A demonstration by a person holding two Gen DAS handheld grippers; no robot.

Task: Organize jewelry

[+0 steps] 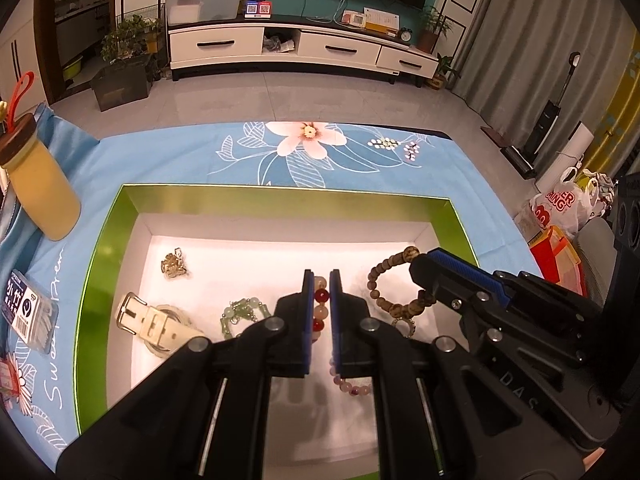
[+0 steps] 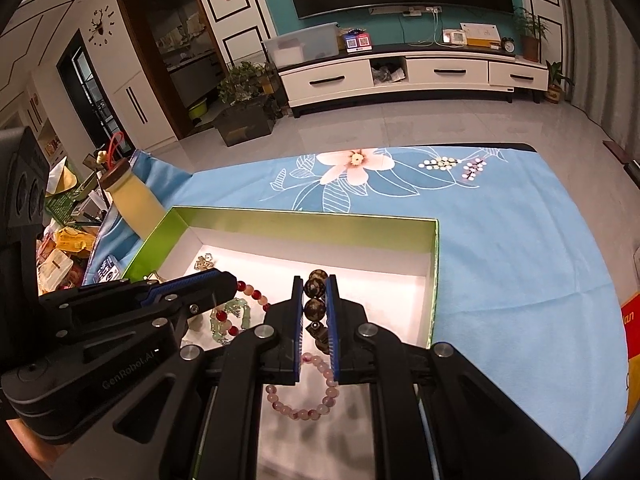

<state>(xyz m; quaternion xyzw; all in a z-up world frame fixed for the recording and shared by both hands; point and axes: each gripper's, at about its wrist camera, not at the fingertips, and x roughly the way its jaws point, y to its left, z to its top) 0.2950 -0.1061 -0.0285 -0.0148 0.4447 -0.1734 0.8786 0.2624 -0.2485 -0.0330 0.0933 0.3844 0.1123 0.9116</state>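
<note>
Two grippers are seen inside a green-walled box (image 1: 100, 240) with a white floor, set on a blue flowered cloth (image 1: 360, 160). The left gripper (image 1: 321, 280) is closed to a narrow gap on a bracelet of red and pale beads (image 1: 321, 306), whose beads are seen pinched between the blue pads. The right gripper (image 2: 314, 282) is likewise closed narrowly on a bracelet of brown wooden beads (image 2: 314, 300), with two large dark beads caught between its pads.

Just right of the left gripper, the brown bracelet's loop is seen in the left view, with the right gripper's tip over its far end. Left of the left gripper, a green bead piece (image 1: 240, 312), a cream strap with a buckle (image 1: 152, 320) and, farther off, a small gold-toned charm (image 1: 174, 264) lie on the box floor. Below the right gripper's pads, a pink bead bracelet (image 2: 304, 400) lies on the floor.

Writing noted: "GenRobot.AI" on the left gripper's body in the right view; "DAS" partly legible on the right gripper's body in the left view. Outside the box, far left, a yellow jar with a brown lid (image 1: 40, 192) and a small labelled pack (image 1: 28, 312) bearing Chinese characters are seen. Far right, a white bag (image 1: 560, 204) shows red letters, only partly readable. On the cloth, script beginning "Sw" is partly visible.
</note>
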